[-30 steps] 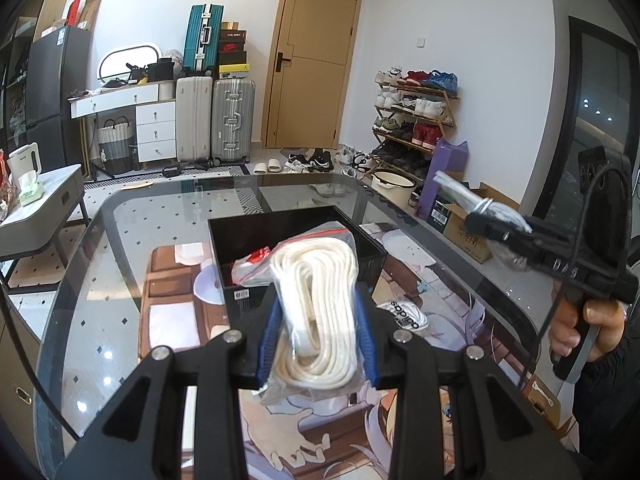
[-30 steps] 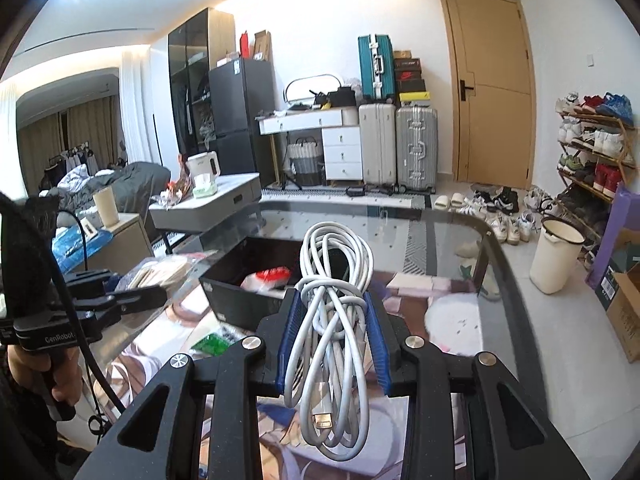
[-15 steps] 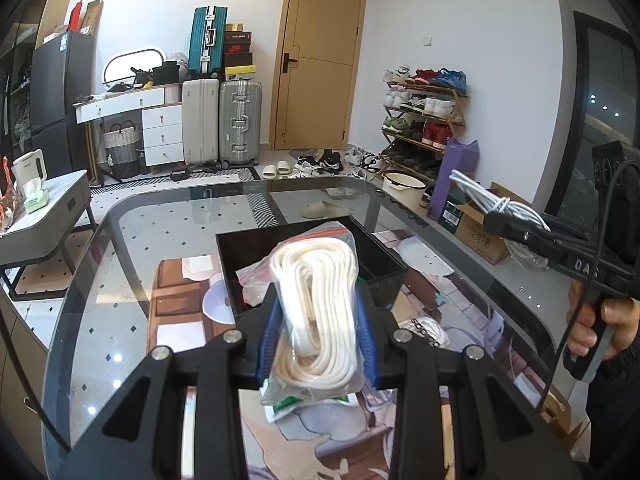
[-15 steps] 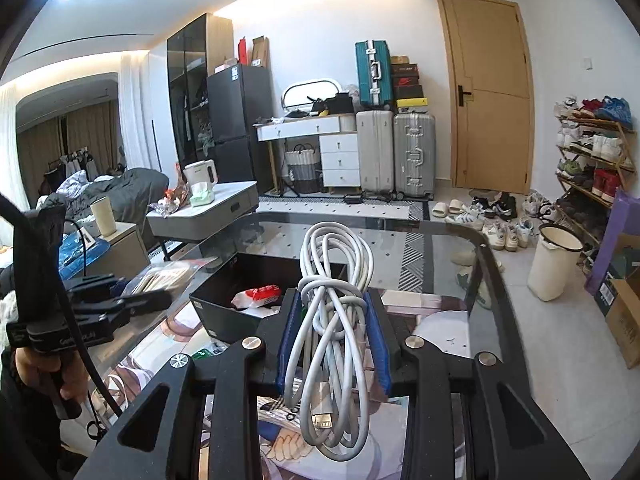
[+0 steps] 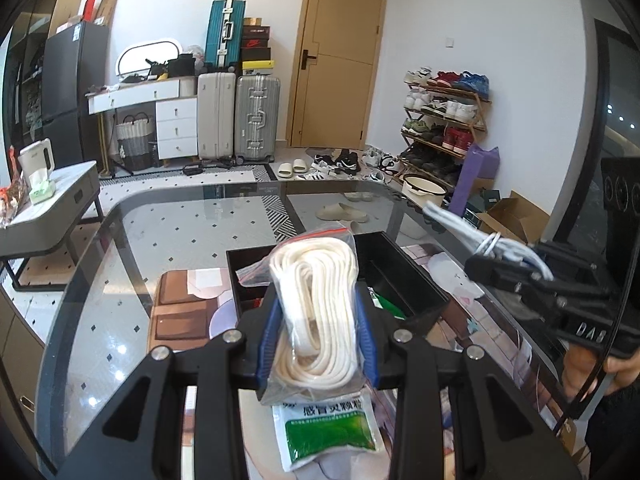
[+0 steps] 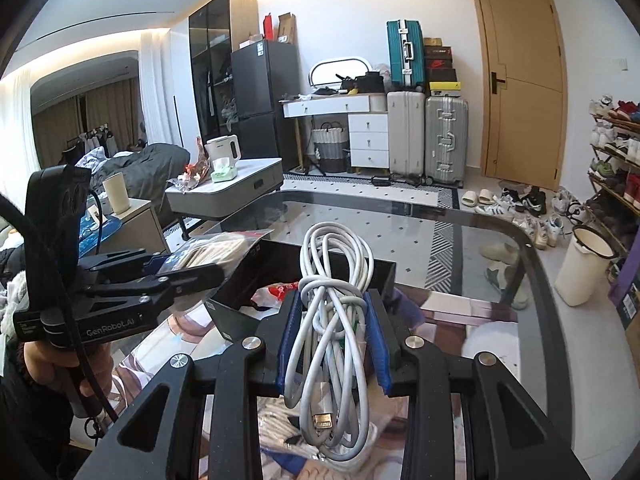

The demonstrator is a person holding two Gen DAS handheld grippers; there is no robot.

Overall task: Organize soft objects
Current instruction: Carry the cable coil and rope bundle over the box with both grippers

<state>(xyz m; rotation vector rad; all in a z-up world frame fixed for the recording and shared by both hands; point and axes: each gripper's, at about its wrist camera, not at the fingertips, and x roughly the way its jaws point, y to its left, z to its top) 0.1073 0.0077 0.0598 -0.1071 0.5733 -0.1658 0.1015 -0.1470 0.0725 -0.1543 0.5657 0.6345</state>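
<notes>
My left gripper (image 5: 318,330) is shut on a clear bag of coiled white rope (image 5: 316,312) and holds it above the glass table, just short of the black box (image 5: 404,276). My right gripper (image 6: 334,338) is shut on a bundled white charging cable (image 6: 336,320) and holds it above the table beside the same box (image 6: 280,268). Each gripper shows in the other's view: the right one (image 5: 500,268) with its cable, the left one (image 6: 188,268) with its bag. The box holds a red-and-white packet (image 6: 276,294) and something green.
A green-and-white sachet (image 5: 330,428) lies on the table under my left gripper. More soft items (image 6: 288,428) lie under my right gripper. The glass table (image 5: 160,240) has a printed mat and a dark rounded rim. Suitcases, a shoe rack and a side table stand beyond.
Both grippers have lifted and drawn back a little with their loads still held. The green sachet has come into view under the left gripper. The right gripper appears closer in the left view.
</notes>
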